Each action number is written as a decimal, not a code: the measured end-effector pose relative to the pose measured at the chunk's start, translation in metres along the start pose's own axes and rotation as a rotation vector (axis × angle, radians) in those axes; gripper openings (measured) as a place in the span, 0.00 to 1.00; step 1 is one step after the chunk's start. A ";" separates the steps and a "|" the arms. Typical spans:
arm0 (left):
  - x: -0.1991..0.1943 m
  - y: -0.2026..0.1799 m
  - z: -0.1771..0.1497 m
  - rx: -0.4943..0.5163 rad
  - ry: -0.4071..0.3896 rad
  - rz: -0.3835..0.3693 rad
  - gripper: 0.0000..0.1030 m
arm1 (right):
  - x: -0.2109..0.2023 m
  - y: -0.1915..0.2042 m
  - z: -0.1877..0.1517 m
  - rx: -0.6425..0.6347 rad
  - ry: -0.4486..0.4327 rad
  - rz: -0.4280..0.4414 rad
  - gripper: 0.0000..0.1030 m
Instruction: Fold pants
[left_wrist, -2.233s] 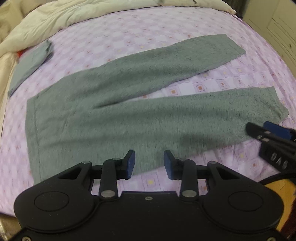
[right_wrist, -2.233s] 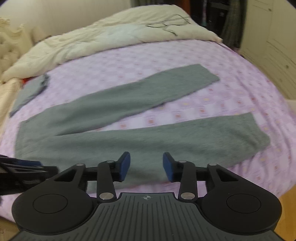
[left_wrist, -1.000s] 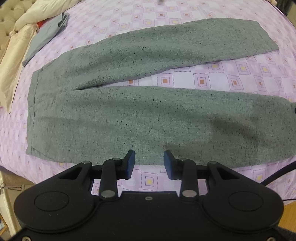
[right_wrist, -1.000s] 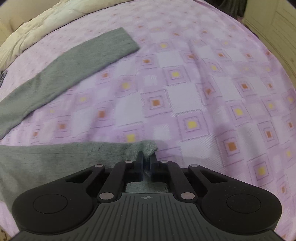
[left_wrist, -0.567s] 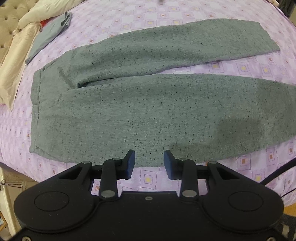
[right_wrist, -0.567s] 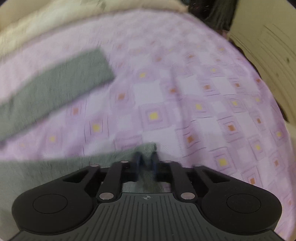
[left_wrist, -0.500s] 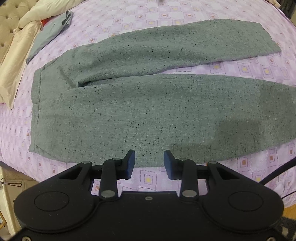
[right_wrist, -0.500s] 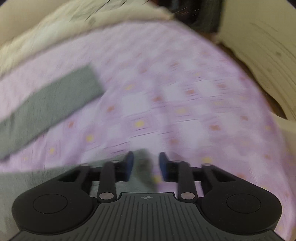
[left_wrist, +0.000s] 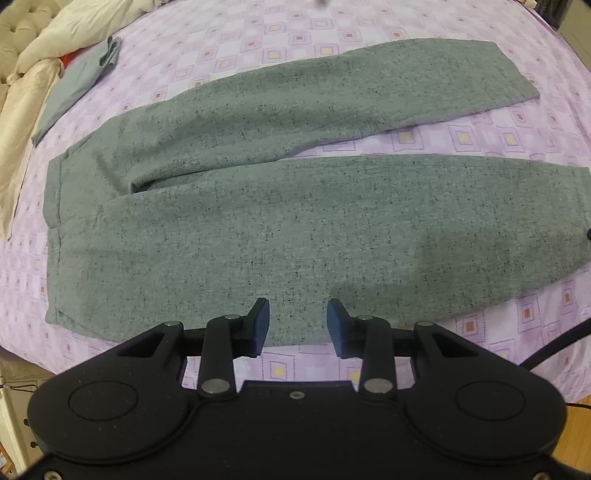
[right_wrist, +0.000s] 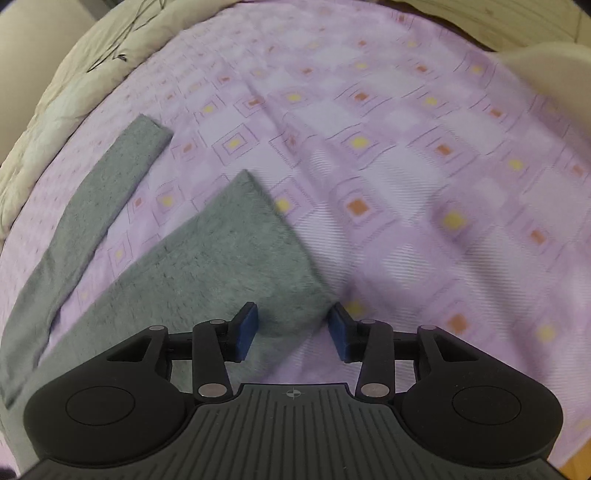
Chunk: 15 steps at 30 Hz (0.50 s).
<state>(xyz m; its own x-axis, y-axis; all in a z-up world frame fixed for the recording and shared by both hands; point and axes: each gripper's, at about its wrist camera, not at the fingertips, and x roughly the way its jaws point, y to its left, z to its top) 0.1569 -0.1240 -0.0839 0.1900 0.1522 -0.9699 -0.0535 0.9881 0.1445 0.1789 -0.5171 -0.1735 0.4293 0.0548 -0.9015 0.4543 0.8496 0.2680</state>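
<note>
The right gripper (right_wrist: 293, 329) hangs over the purple patterned bedsheet (right_wrist: 424, 166) with its blue-padded jaws spread apart and nothing between them. The grey pants (right_wrist: 221, 258) lie flat on the sheet; the hem corner of the near leg sits just beyond the gripper, and the far leg runs beside it toward the cream duvet (right_wrist: 85, 70).

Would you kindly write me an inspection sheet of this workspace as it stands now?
Surface: bed with purple patterned sheet.
Job's things: grey pants spread flat, legs apart, nothing folded.
Clutter: folded grey garment at the far left; cream duvet along the far edge.
Grippers: left hand-held gripper open over the near leg's edge; right hand-held gripper open at the near leg's cuff corner.
Cables: dark cable at the right.
Surroundings: pale cabinet, lower left.
</note>
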 end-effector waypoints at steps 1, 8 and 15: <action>0.000 0.003 0.000 -0.007 0.000 0.004 0.44 | 0.000 0.009 0.002 -0.028 -0.004 -0.020 0.15; 0.011 0.039 0.005 -0.079 -0.021 0.061 0.44 | -0.012 0.023 -0.001 -0.185 -0.010 -0.215 0.14; 0.030 0.095 0.030 -0.147 -0.044 0.120 0.44 | -0.056 0.061 0.006 -0.254 -0.207 -0.189 0.37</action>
<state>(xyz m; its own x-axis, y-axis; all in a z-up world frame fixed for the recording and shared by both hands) 0.1870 -0.0251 -0.0929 0.2159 0.2729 -0.9375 -0.2200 0.9491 0.2256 0.1869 -0.4714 -0.1049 0.5166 -0.2008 -0.8323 0.3437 0.9390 -0.0133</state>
